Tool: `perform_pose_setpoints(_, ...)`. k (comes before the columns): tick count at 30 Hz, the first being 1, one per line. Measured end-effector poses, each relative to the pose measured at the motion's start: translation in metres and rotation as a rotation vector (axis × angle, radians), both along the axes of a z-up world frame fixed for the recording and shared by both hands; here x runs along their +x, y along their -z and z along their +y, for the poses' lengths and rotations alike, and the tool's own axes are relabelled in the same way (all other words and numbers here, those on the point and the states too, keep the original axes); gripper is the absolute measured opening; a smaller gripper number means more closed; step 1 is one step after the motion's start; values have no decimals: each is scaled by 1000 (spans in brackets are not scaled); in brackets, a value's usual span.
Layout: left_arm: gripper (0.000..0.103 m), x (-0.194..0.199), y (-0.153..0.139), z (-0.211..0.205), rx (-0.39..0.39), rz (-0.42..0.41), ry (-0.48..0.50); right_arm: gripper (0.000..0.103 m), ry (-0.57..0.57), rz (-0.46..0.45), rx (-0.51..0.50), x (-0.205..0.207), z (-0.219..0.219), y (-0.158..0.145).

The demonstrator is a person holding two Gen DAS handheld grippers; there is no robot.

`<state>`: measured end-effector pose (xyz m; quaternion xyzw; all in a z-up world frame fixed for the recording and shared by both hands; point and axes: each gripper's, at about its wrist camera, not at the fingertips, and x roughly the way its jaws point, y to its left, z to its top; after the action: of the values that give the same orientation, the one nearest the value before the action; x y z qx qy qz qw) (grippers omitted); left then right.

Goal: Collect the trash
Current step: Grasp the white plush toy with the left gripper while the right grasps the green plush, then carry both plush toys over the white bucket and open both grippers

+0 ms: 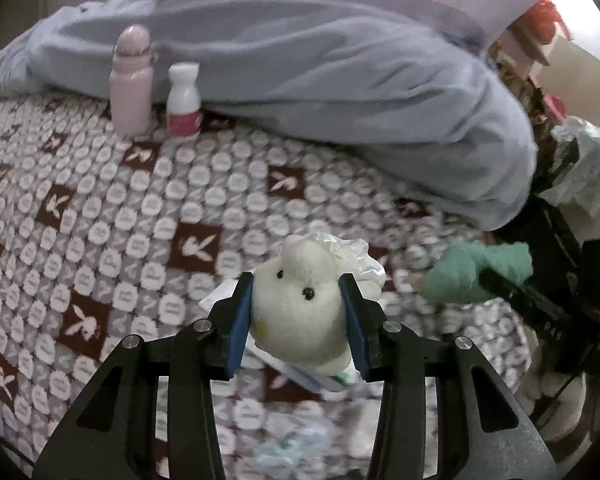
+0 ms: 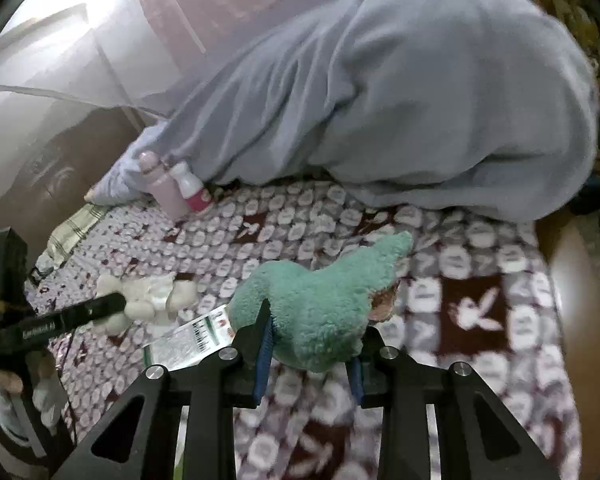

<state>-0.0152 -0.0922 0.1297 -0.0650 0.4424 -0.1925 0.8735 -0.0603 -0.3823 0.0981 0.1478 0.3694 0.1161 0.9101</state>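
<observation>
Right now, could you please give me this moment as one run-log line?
left gripper: shut on white plush toy | right gripper: shut on green plush toy | surface: patterned bedspread | nearby: printed wrapper

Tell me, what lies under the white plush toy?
Under the white plush toy, a printed paper packet and crinkled clear plastic show on the patterned bedcover. The toy covers anything more.

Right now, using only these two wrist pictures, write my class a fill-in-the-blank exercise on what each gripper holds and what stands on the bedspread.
1. The left gripper is closed on a plush toy coloured ____.
2. The right gripper is closed on a plush toy coloured ____.
3. Beside the pink bottle stands a small white bottle with a ____ label.
4. Behind both bottles lies a heaped ____ blanket.

Missing words: white; green; pink; blue
</observation>
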Motion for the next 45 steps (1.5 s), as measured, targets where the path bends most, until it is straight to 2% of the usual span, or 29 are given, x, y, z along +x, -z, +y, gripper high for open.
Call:
perform_pose_setpoints(6,40,-31,-20,-37,17,-44,70,30,14,-49,-15,-45,-18,-23)
perform_pose_setpoints(15,40,-76,-19,-123,63,-62,216,30,109,-54,-80,-112,-71,-33)
perform_pose_setpoints(28,40,-119,-14,-232,71,-58,382,30,291,-7,-138,-180,-152,-26)
perform_pose_setpoints(45,40,-150,16,-344,48,19,526,30,515,96,-222,-223,-235,8)
